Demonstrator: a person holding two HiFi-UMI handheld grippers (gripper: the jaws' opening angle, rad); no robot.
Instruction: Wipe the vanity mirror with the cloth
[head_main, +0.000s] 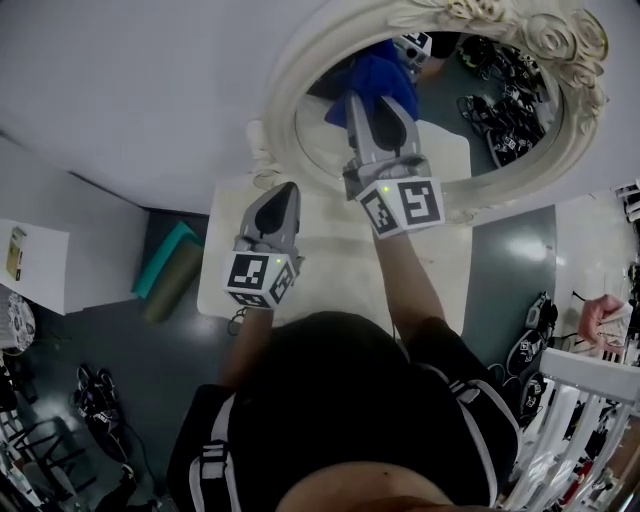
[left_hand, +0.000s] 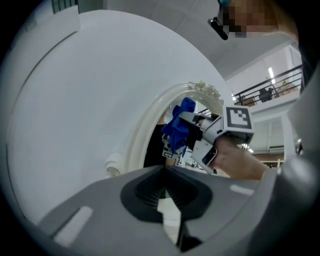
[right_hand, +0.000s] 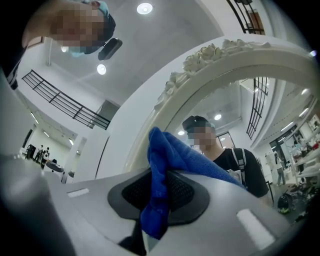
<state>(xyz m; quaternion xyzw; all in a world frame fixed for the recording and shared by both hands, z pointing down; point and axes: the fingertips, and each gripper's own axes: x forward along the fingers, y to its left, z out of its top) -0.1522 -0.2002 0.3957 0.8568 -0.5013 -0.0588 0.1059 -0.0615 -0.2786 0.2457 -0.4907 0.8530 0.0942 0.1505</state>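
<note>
The oval vanity mirror, in its ornate white frame (head_main: 300, 60), leans at the back of a white tabletop (head_main: 330, 275). My right gripper (head_main: 381, 100) is shut on a blue cloth (head_main: 377, 72), which it holds up against the lower left of the glass (head_main: 500, 100). In the right gripper view the cloth (right_hand: 162, 172) hangs bunched between the jaws, with the frame (right_hand: 200, 55) arching above. My left gripper (head_main: 283, 192) hovers lower left of the mirror, shut and empty. From the left gripper view, the cloth (left_hand: 179, 125) and right gripper (left_hand: 187, 120) show before the frame (left_hand: 150, 125).
A plain white wall (head_main: 130, 80) backs the mirror. On the dark floor left of the table lie a teal mat (head_main: 160, 255) and several shoes (head_main: 95, 385). A white railing (head_main: 585, 390) stands at the right.
</note>
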